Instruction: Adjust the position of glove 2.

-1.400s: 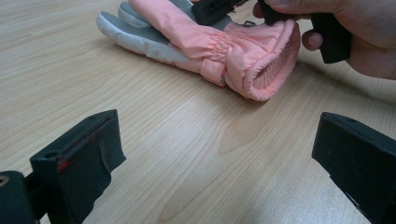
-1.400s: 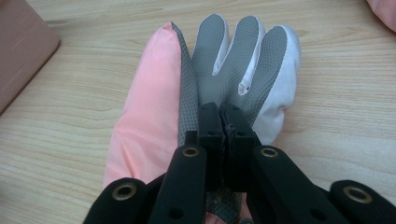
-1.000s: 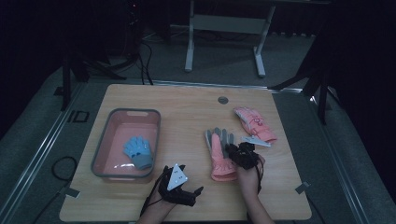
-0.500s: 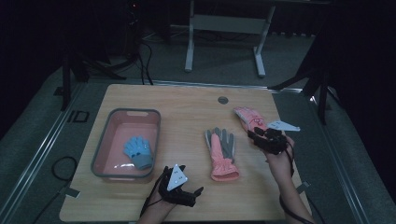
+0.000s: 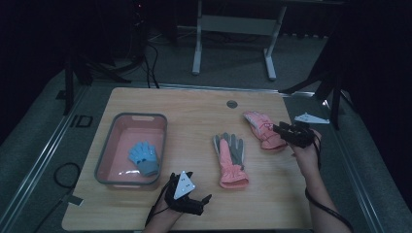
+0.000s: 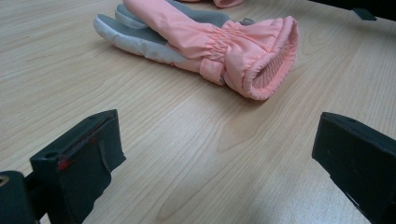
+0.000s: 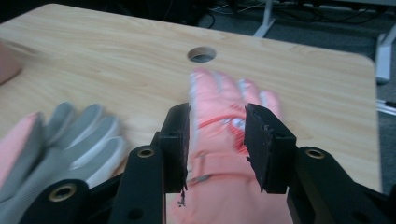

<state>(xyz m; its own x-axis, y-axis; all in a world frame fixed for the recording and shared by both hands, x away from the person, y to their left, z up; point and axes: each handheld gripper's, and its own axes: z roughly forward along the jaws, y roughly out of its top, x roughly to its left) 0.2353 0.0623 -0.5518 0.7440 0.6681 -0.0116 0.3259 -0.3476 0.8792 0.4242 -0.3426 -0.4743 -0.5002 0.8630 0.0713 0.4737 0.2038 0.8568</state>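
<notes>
Pink glove (image 7: 219, 154): soft padded ski mitt, light, floppy; lies flat at the desk's (image 5: 194, 107) right side, palm down.
Grip spot: the gathered cuff, where fabric bunches.
Right gripper (image 7: 217, 140): fingers partly apart, just been opening, hovering over the glove, holding nothing.
Left gripper (image 6: 210, 168): fingers wide apart, empty.
Second glove (image 6: 205, 42): grey palm, ribbed-lined cuff.

The counter (image 6: 154, 154) is pale wood with a fine grain and a smooth, faintly satin finish. The nearer glove (image 6: 219, 42) is soft pink cloth, matt, gathered at the wrist, with a fleecy lining in its cuff and a smoother grey palm. The farther glove (image 7: 224, 140) looks like the same pink cloth. The bin (image 5: 112, 174) looks like smooth plastic. The jaws are matt black, scuffed at the edges.
</notes>
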